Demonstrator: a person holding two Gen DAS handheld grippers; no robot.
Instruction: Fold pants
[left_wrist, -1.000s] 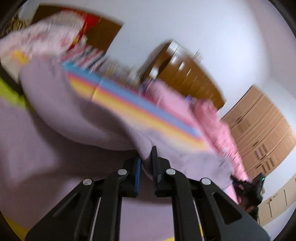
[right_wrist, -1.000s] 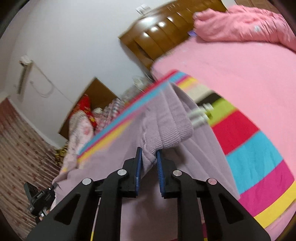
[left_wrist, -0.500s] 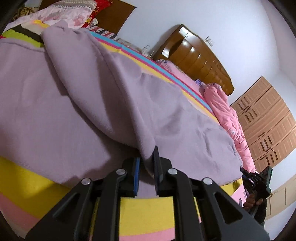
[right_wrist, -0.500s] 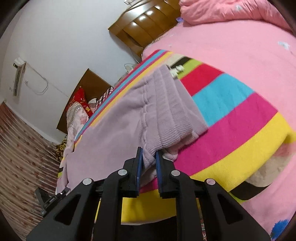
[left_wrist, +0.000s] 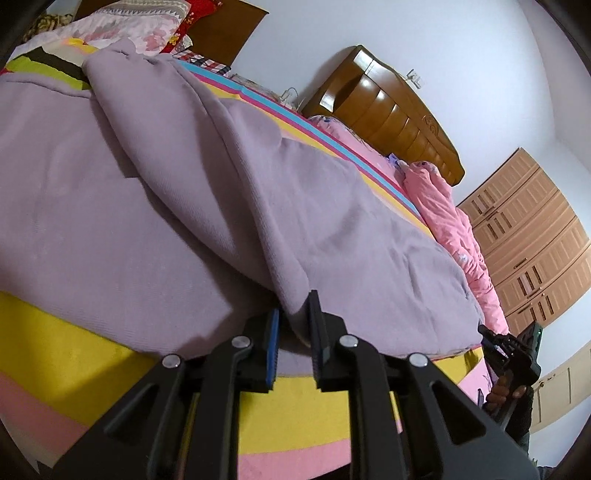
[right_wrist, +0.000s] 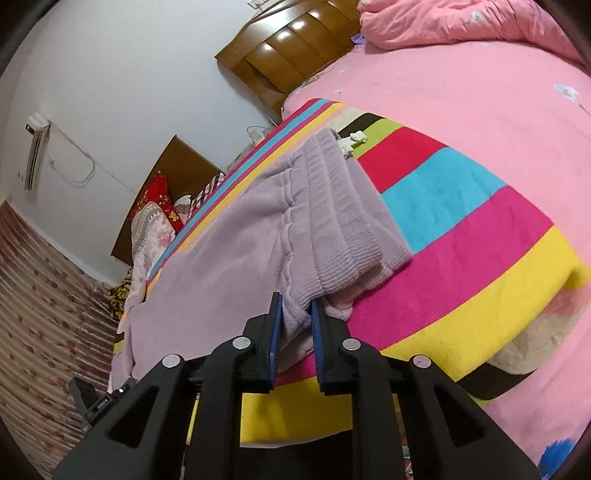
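Lilac fleece pants (left_wrist: 229, 192) lie on a striped blanket (left_wrist: 66, 369) on the bed, one layer folded over another. My left gripper (left_wrist: 293, 314) is shut on a fold of the pants' edge near the blanket's front. My right gripper (right_wrist: 295, 310) is shut on the ribbed waistband (right_wrist: 332, 229) end of the pants (right_wrist: 221, 251), low over the blanket (right_wrist: 461, 206). Each gripper shows at the edge of the other's view: the right one (left_wrist: 513, 347) and the left one (right_wrist: 96, 402).
A pink quilt (right_wrist: 461, 26) is bunched by the wooden headboard (right_wrist: 295, 48). Pillows (left_wrist: 140, 22) lie at the far end. Wooden wardrobes (left_wrist: 532, 236) stand to the right. The pink bedsheet (right_wrist: 443, 92) extends beyond the blanket.
Both grippers have come down from a raised hold and laid the pants on the blanket. In the last half second they barely moved. Both stay shut on the fabric.
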